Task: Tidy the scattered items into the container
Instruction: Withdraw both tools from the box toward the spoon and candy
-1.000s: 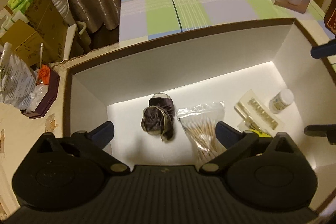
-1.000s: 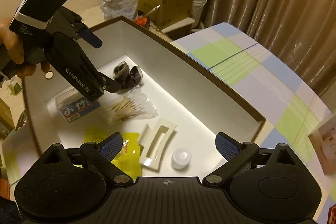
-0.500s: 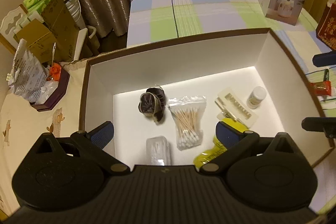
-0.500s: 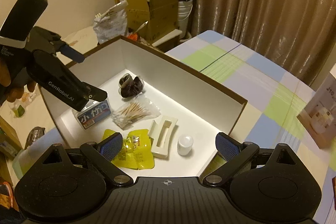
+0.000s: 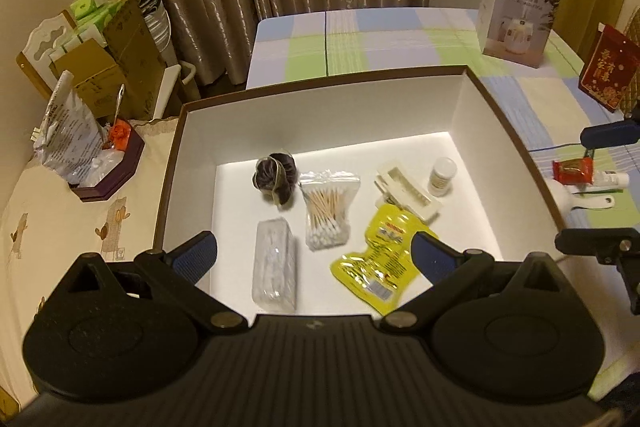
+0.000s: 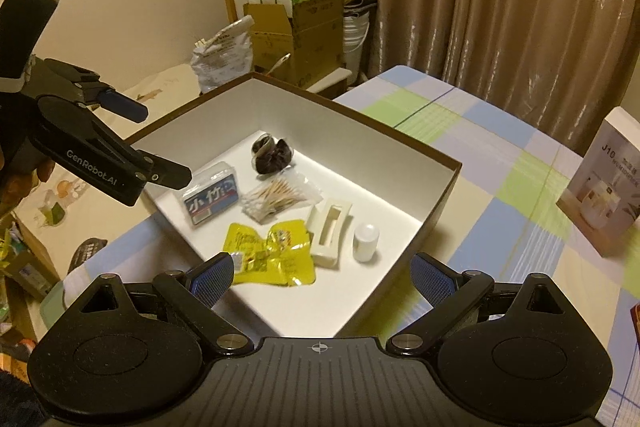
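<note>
Both tools have pulled up and back from the box [image 5: 500,115], which now shows whole. Left tool [image 5: 316,251] and right tool [image 6: 322,277] hang spread and empty. Six items lie inside the box. Still out on the counter [image 5: 580,95], just past the box's right wall, a red packet [image 5: 572,171] and a white tube [image 5: 614,180] lie, the tube's long axis across the view; the right tool is nearer.
</note>
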`<state>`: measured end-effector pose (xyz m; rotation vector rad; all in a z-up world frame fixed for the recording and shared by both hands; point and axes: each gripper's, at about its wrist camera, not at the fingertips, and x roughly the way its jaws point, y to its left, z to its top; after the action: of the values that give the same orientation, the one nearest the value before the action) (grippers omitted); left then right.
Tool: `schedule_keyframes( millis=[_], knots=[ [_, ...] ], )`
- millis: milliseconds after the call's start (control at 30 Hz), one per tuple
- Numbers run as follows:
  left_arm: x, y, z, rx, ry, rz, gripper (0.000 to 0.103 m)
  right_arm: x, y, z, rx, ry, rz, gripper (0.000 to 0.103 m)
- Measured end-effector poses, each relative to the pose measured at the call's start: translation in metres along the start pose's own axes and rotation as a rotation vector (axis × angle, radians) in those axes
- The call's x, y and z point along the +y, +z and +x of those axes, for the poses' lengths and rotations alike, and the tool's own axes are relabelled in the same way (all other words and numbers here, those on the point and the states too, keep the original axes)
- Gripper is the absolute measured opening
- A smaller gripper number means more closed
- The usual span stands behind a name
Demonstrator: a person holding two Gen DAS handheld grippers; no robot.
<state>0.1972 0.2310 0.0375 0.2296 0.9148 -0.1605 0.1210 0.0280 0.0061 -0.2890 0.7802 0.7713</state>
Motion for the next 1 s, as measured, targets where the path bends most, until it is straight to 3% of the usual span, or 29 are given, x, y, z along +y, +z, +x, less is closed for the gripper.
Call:
schedule_keyframes(
  millis=[800,1000],
  knots=[
    [-0.060,-0.080,-0.045,0.061,0.060,-0.132,0.102,0.013,-0.068,-0.047,0.010,0.059,-0.035,0.100],
    [-0.086,-0.094,-0.045,0.076,0.023,-0.127,0.102,-0.001,-0.096,-0.060,0.040,0.025,0.019,0.100]
  ],
)
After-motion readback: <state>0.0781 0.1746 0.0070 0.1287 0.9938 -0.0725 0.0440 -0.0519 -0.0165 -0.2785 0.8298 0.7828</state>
